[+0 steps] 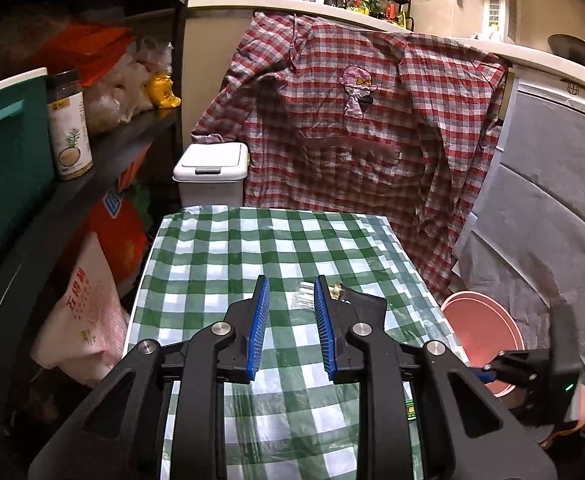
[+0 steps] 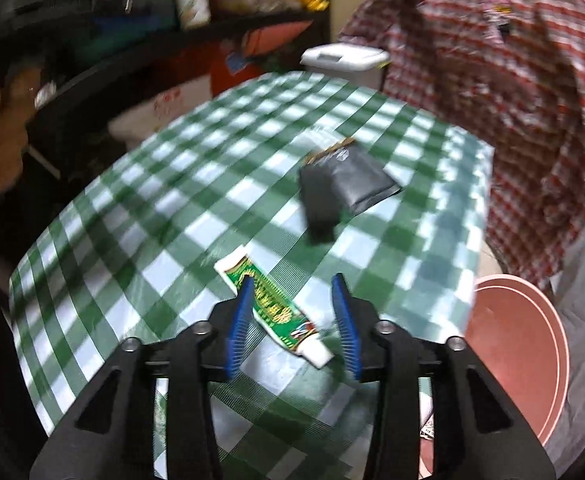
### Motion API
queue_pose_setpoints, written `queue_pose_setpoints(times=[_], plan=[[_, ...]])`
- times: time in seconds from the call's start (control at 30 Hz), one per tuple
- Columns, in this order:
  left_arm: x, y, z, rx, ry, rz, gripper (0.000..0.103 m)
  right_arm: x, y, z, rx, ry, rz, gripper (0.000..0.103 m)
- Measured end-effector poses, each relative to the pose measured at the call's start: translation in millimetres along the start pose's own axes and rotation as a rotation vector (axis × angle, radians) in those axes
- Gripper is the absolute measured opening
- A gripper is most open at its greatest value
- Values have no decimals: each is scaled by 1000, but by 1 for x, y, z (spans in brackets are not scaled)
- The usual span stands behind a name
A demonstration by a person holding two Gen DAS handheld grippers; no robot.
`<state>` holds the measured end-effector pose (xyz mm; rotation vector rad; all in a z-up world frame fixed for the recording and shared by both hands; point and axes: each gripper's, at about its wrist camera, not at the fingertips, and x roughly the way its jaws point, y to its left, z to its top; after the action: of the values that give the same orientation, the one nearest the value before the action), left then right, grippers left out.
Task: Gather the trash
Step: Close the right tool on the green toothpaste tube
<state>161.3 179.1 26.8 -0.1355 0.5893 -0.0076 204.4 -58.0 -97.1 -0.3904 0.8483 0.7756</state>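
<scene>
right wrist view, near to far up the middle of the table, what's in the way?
right gripper, jaws apart → green toothpaste tube lying on the checked cloth between them → black pouch → white lidded bin beyond the table's far edge.

My left claw (image 1: 291, 296) is matte black plastic, two angular arms with triangular cut-outs, joined by round silver screws. Each finger carries a ribbed blue pad (image 1: 259, 328). My right claw (image 2: 295, 296) is built the same: black frame, silver screws, blue ribbed pads (image 2: 237, 328). On its body glows a small green light (image 1: 569, 387).
</scene>
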Motion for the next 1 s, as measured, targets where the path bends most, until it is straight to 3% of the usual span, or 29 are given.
queue_pose_setpoints(times=[0.17, 0.37, 0.5, 0.8, 0.83, 0.93, 1.0], plan=[[3, 5, -2, 2, 7, -10, 23, 22, 2, -6, -41, 82, -9, 53], [14, 2, -4, 3, 31, -42, 23, 32, 4, -11, -77, 133, -18, 52], [28, -6, -8, 9, 59, -68, 23, 29, 6, -12, -97, 134, -8, 29], [80, -46, -34, 72, 193, -195, 24, 13, -1, -21, -106, 126, -11, 29], [87, -52, -38, 88, 212, -195, 26, 11, -3, -23, -103, 129, -13, 29], [103, -69, -49, 137, 255, -197, 45, 10, -10, -29, -92, 145, -25, 29], [108, -75, -51, 150, 261, -203, 49, 9, -15, -33, -83, 156, -33, 29]])
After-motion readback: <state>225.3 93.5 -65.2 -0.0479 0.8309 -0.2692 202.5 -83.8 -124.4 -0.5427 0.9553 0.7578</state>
